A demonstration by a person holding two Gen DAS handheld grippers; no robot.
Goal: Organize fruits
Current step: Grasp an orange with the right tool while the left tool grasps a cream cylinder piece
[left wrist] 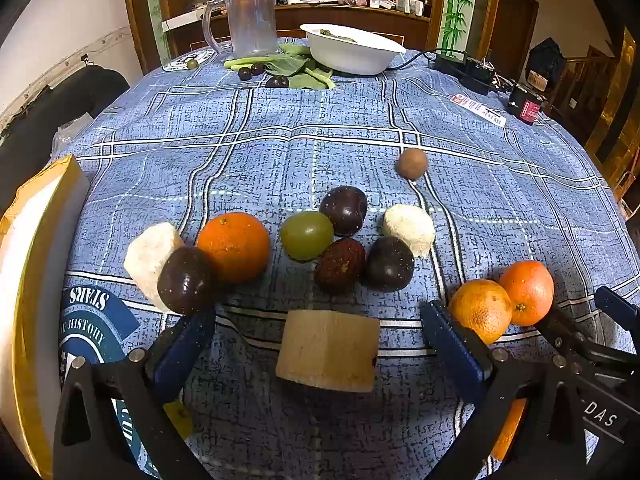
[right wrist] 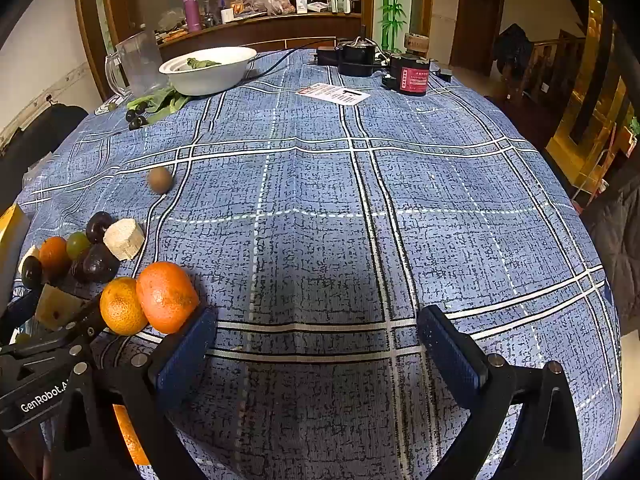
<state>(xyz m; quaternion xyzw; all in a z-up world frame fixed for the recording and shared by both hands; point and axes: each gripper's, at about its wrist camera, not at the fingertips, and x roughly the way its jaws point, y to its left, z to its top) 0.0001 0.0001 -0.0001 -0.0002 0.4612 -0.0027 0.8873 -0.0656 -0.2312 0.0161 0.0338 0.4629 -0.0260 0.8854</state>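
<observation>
Fruits lie on a blue checked tablecloth (left wrist: 280, 140). In the left wrist view my left gripper (left wrist: 320, 320) stands open above a tan sugarcane chunk (left wrist: 328, 350), not touching it. Beyond it are an orange (left wrist: 234, 246), a green grape (left wrist: 306, 235), dark plums (left wrist: 344, 210) (left wrist: 389, 263) (left wrist: 186, 280), a red date (left wrist: 340, 265), white cane pieces (left wrist: 410, 229) (left wrist: 150, 258), a brown longan (left wrist: 412, 163) and two oranges (left wrist: 504, 304) at right. My right gripper (right wrist: 316, 334) is open over bare cloth, with those two oranges (right wrist: 150, 302) by its left finger.
A white bowl (left wrist: 352, 50) with greens, a clear jug (left wrist: 250, 20), leafy greens and small dark fruits (left wrist: 276, 80) sit at the far edge. A yellow-edged box (left wrist: 36, 280) stands at left. Black devices and cables (right wrist: 360, 58), a red-labelled unit (right wrist: 412, 74) and a paper card (right wrist: 336, 94) lie far right.
</observation>
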